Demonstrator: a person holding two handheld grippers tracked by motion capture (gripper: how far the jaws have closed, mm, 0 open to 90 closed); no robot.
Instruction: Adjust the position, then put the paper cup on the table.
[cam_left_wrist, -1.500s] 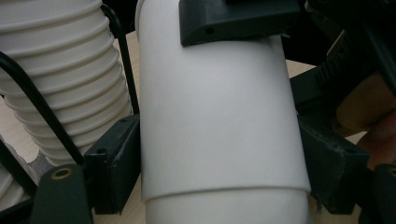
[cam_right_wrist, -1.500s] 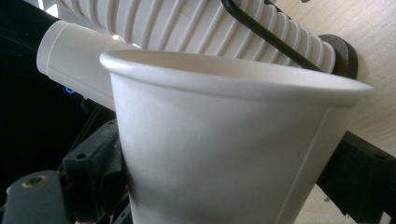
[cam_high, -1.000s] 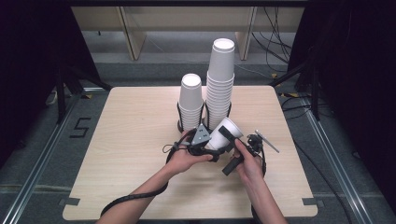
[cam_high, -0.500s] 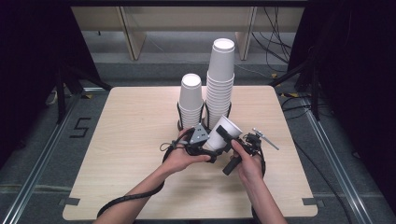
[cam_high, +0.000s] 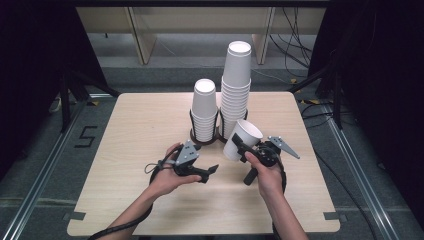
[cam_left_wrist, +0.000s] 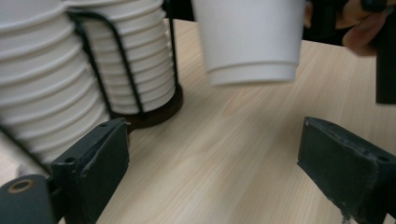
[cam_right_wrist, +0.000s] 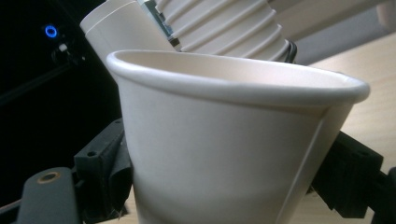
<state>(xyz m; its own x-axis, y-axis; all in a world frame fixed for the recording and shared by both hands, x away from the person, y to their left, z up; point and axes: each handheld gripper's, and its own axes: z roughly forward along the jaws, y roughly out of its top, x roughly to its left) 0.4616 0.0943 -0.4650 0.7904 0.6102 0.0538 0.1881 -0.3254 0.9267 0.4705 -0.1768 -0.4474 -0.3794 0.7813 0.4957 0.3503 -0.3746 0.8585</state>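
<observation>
While the white paper cup (cam_high: 242, 139) is kept clamped at its sides between the jaws of the right gripper (cam_high: 240, 146) and held tilted above the table (cam_high: 125, 150), just in front of the wire cup holder (cam_high: 216, 131), a clear change can be seen on the other side: the left gripper (cam_high: 210, 171), which a second ago was pressed up against the cup together with the right one, has been drawn back toward the person's left and now lies well apart from the cup, low over the bare wood. Its jaws have just been opening, and in the left gripper view nothing is found between them — only the table surface, with the cup's base hanging farther off and the ribbed stacks in the holder to one side. The cup itself has hardly been shifted; in the right gripper view its wall is seen squeezed between the two black jaws, rim uppermost, with the tall stack (cam_high: 235, 90) behind it. The shorter stack (cam_high: 204, 115) and the tall one are left standing in the holder as before. From this it may be judged that a handover has been completed — the cup has been passed wholly to the right gripper, and the left has been freed. What is presumably left is for the single cup to be set onto, or carried away from, the stacks, with the left gripper available to fetch or steady the next one.
</observation>
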